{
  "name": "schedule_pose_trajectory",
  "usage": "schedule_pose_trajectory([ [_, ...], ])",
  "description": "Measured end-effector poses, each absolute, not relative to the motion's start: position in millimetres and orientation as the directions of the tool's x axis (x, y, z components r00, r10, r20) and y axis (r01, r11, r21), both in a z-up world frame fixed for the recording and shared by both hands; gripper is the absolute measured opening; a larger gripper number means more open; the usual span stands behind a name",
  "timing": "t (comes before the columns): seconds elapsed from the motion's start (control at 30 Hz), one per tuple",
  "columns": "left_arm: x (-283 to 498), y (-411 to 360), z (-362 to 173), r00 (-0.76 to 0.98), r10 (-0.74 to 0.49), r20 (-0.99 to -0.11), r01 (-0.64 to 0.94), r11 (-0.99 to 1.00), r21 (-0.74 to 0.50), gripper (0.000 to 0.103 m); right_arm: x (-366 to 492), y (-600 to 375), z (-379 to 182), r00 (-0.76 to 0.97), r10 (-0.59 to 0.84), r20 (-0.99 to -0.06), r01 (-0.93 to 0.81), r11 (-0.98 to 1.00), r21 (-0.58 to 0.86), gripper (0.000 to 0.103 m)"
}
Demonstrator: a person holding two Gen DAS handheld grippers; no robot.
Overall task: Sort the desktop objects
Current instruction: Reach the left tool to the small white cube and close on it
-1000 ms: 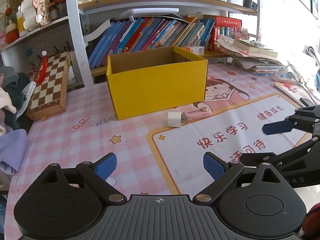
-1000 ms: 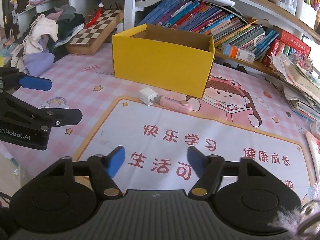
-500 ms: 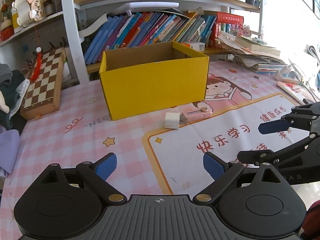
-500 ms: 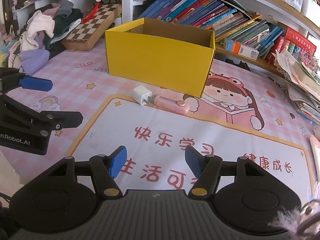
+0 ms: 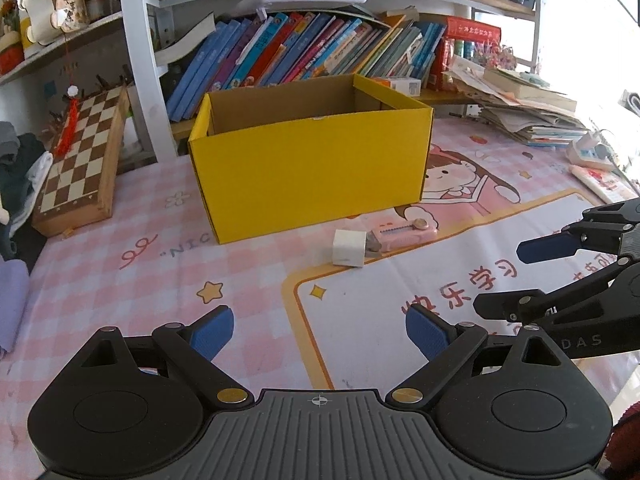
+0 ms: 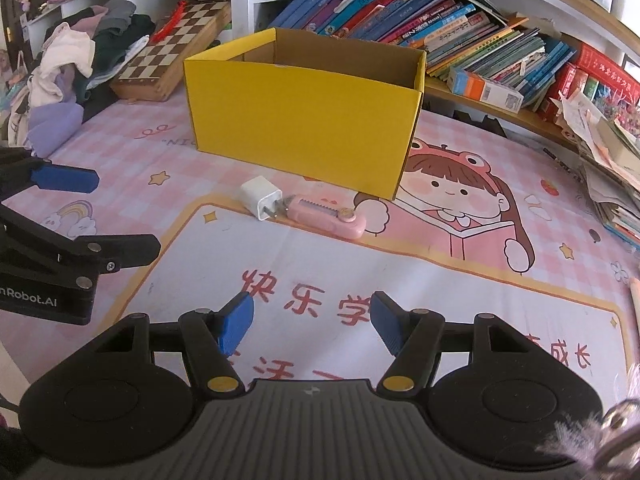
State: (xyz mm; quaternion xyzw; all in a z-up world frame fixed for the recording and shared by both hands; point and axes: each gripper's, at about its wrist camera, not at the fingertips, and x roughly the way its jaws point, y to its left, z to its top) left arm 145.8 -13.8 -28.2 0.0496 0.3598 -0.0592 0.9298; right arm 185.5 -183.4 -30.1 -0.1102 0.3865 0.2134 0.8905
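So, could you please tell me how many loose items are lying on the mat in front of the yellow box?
2: a white charger plug and a pink utility knife, side by side just before the yellow box. Anything inside the box is hidden.

We see a bright yellow cardboard box [image 5: 312, 172] with a plain brown inside. At our twelve o'clock, just before it, lie a white charger cube [image 5: 349, 248] and a pale pink utility knife [image 5: 400, 234] with a brassy round knob. The desk [image 5: 100, 280] wears a pink and white checked mat with yellow stars, a cartoon girl in pink, and a white panel edged in orange with red characters. At ten o'clock sits a chessboard [image 5: 78, 164] of brown and cream squares with a red tassel. Both claws, left [image 5: 319, 330] and right [image 6: 311, 320], are black with blue pads.
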Motion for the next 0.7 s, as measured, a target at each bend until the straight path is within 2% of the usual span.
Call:
schedule_pose_trajectory([
  [0.53, 182, -29, -35, 0.728, -0.063, -0.683, 0.158, 0.984, 0.077, 0.094, 231, -190, -37, 0.569, 0.340, -0.748, -0.476, 0.879, 0.037, 0.063],
  [0.6, 188, -31, -40, 0.724, -0.065, -0.687, 0.164, 0.983, 0.079, 0.092, 238, -189, -39, 0.564, 0.333, -0.756, -0.471, 0.881, 0.037, 0.062],
  [0.7, 200, -33, -46, 0.708, -0.070, -0.703, 0.170, 0.983, 0.074, 0.083, 248, -190, -41, 0.561, 0.327, -0.760, -0.463, 0.886, 0.039, 0.062],
])
